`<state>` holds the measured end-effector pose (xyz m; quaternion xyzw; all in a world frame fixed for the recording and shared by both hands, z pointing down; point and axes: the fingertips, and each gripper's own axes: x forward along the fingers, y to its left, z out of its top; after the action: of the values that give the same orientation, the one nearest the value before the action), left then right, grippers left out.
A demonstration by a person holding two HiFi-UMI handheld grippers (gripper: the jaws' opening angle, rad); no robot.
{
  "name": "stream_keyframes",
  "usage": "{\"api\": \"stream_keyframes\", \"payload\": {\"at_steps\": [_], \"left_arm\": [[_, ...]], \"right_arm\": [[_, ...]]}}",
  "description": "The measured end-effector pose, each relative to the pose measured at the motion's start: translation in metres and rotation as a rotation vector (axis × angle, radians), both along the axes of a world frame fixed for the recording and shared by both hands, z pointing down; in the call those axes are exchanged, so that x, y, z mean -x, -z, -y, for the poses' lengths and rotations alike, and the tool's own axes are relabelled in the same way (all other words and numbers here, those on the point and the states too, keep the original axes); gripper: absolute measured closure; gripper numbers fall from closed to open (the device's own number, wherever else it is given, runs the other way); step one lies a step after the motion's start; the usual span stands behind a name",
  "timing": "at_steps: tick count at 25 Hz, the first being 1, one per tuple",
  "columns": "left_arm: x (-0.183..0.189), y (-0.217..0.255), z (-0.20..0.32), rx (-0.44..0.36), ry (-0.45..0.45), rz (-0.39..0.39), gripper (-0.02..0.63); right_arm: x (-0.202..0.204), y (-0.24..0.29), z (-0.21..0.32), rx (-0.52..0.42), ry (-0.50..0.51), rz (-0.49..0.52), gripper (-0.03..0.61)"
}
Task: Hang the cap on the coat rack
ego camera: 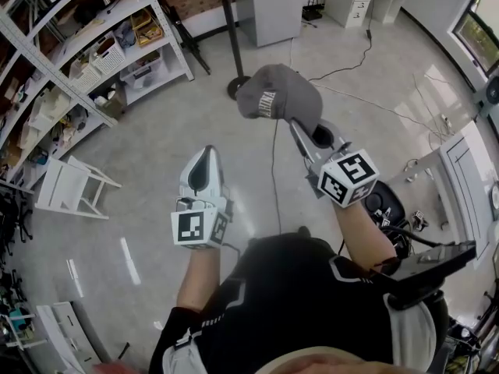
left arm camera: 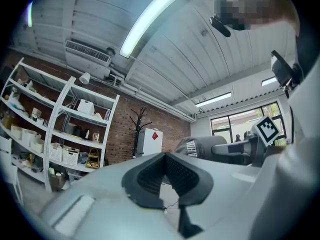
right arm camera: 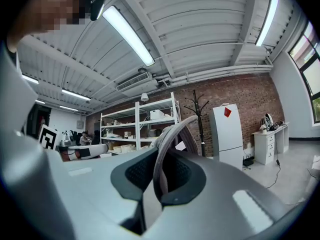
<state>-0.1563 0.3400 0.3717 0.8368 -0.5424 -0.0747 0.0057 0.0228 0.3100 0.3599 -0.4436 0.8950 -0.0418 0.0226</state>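
Grey cap [ego camera: 277,93] is clamped by its brim in the right tongs [ego camera: 299,129], well short of the coat rack [ego camera: 231,33] standing far ahead. Left tongs [ego camera: 204,156] are closed and empty. Best to walk closer, keep the grip firm, and present the cap's hollow to a hook.

White shelving [ego camera: 86,53] stands against a brick wall [right arm camera: 245,91] on glossy floor [ego camera: 156,146].
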Motion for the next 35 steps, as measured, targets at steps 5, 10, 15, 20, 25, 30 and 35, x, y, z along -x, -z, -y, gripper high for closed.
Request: {"api": "stream_keyframes", "payload": {"at_steps": [5,10,15,20,25,30,35], "left_arm": [[0.018,0.000,0.007,-0.008,-0.040,-0.014,0.609],[0.031,0.000,0.022,-0.009,-0.085,-0.021,0.609],[0.022,0.007,0.043,-0.023,-0.102,-0.031,0.609],[0.005,0.014,0.076,-0.042,-0.081,-0.011,0.609],[-0.022,0.021,0.121,-0.032,-0.069,-0.002,0.609],[-0.058,0.028,0.170,-0.040,-0.052,0.003,0.609],[-0.100,0.030,0.209,-0.034,-0.042,0.001,0.609]], "right_arm": [[0.019,0.005,0.003,-0.004,-0.022,-0.003,0.543],[0.037,0.008,0.012,-0.007,-0.038,0.001,0.543],[0.034,0.011,0.030,-0.004,-0.036,0.002,0.543],[0.022,0.009,0.069,-0.005,-0.015,0.021,0.543],[-0.001,0.017,0.111,-0.021,0.013,0.048,0.543],[-0.033,0.022,0.154,-0.031,0.046,0.051,0.543],[-0.069,0.021,0.191,-0.025,0.073,0.051,0.543]]}}
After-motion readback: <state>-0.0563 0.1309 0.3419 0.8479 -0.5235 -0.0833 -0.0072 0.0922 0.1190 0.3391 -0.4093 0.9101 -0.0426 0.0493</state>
